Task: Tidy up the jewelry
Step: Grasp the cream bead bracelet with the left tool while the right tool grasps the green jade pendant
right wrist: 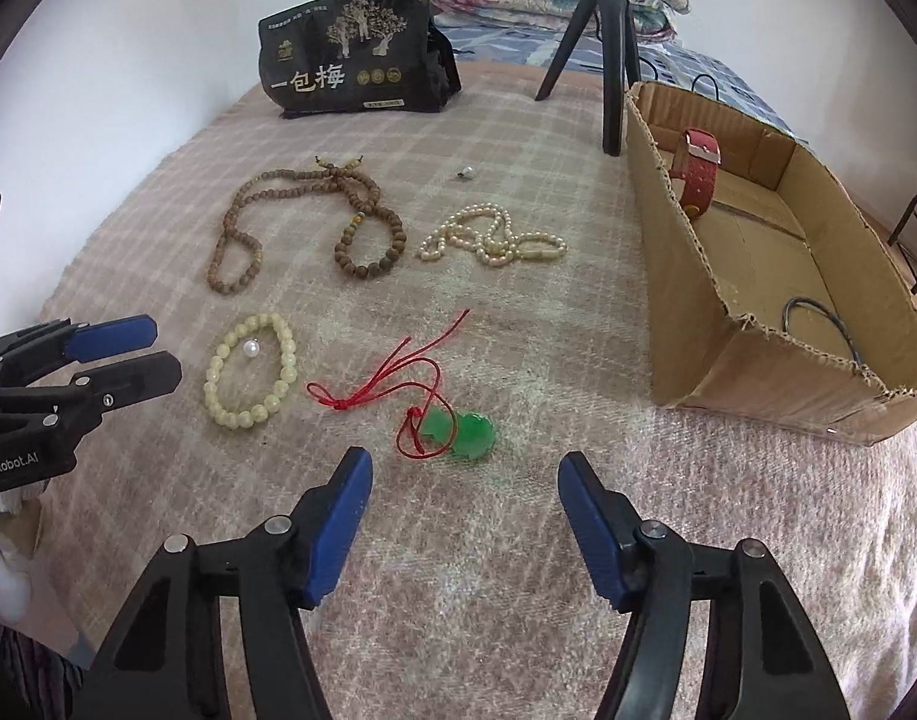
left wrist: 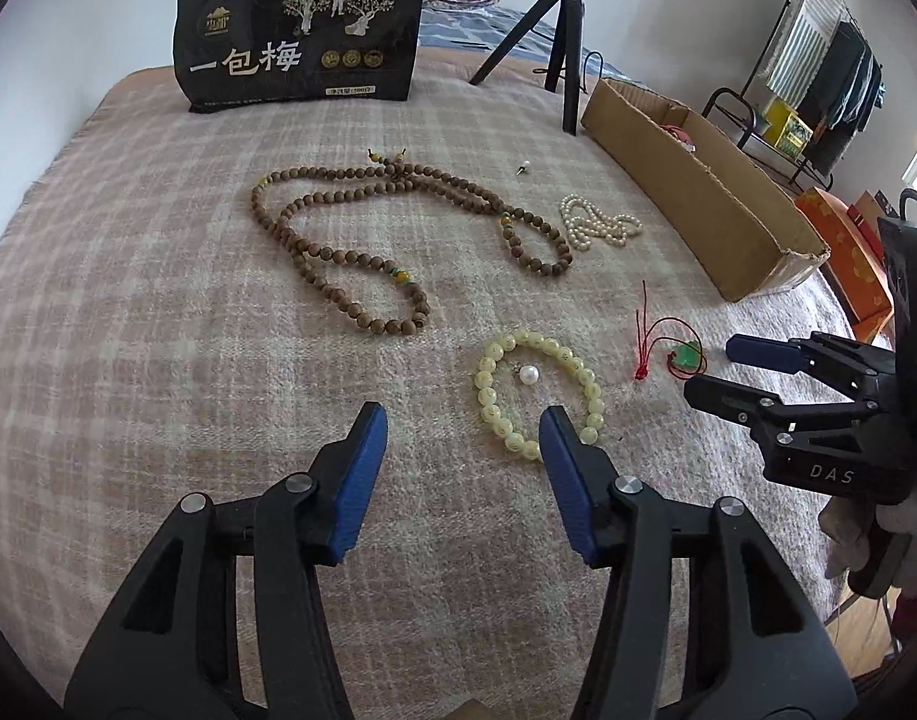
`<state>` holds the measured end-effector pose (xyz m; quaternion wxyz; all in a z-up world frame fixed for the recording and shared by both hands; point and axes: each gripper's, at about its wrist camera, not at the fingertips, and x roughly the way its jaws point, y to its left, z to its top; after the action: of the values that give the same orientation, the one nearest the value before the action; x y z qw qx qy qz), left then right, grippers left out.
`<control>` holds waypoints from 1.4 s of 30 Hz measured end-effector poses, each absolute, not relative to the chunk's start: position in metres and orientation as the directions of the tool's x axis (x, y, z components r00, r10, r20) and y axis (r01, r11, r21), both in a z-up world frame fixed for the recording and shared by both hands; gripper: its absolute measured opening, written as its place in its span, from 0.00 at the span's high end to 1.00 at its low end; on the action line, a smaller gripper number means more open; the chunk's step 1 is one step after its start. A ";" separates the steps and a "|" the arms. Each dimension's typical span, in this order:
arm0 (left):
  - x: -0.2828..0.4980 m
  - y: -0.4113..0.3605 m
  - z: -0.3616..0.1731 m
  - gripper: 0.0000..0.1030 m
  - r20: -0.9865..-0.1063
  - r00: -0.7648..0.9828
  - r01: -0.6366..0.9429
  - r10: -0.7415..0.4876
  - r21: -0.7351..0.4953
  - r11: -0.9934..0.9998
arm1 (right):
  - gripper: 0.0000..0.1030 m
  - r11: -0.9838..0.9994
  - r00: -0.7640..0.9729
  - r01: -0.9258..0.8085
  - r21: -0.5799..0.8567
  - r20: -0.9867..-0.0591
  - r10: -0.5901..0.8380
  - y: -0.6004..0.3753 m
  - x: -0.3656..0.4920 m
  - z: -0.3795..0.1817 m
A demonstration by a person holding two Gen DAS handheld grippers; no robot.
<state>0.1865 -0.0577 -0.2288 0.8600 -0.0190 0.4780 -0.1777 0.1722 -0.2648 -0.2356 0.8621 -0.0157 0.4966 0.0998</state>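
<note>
Jewelry lies on a checked blanket. A pale yellow bead bracelet point(left wrist: 539, 393) point(right wrist: 251, 369) rings a loose white pearl point(left wrist: 528, 375) point(right wrist: 251, 349). A green jade pendant on a red cord point(left wrist: 686, 355) point(right wrist: 464, 432) lies right of it. A long brown bead necklace point(left wrist: 398, 228) point(right wrist: 305, 222), a white pearl strand point(left wrist: 599, 222) point(right wrist: 494, 240) and a small pearl stud point(left wrist: 523, 168) point(right wrist: 466, 174) lie farther back. My left gripper point(left wrist: 464, 420) point(right wrist: 161, 351) is open and empty just before the bracelet. My right gripper point(right wrist: 464, 468) point(left wrist: 707, 369) is open and empty just before the pendant.
An open cardboard box point(right wrist: 686, 276) point(left wrist: 692, 192) stands at the right with a red watch strap point(right wrist: 698, 171) and a dark ring point(right wrist: 818, 324) inside. A black snack bag point(left wrist: 302, 36) point(right wrist: 353, 48) and a tripod point(left wrist: 554, 30) point(right wrist: 608, 42) stand at the back.
</note>
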 end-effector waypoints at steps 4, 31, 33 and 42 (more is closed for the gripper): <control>0.192 -0.059 -0.238 0.58 -0.826 0.449 0.276 -0.340 -0.233 0.932 | 0.41 0.984 0.490 -0.153 0.095 -0.857 0.159 -0.265 0.176 -0.238; 0.196 -0.065 -0.248 0.95 -0.817 0.472 0.267 -0.332 -0.226 0.937 | 0.71 0.988 0.485 -0.144 0.055 -0.867 0.119 -0.251 0.184 -0.242; 0.196 -0.065 -0.247 0.95 -0.814 0.475 0.263 -0.335 -0.231 0.937 | 0.71 0.988 0.484 -0.146 0.058 -0.866 0.122 -0.252 0.184 -0.242; 0.198 -0.070 -0.227 0.95 -0.782 0.516 0.275 -0.349 -0.235 0.932 | 0.72 0.984 0.491 -0.162 0.073 -0.859 0.145 -0.253 0.182 -0.238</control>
<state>0.1983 -0.0695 -0.2272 0.8696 -0.0405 0.4582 -0.1796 0.1818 -0.2528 -0.2382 0.8635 -0.0087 0.4963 0.0891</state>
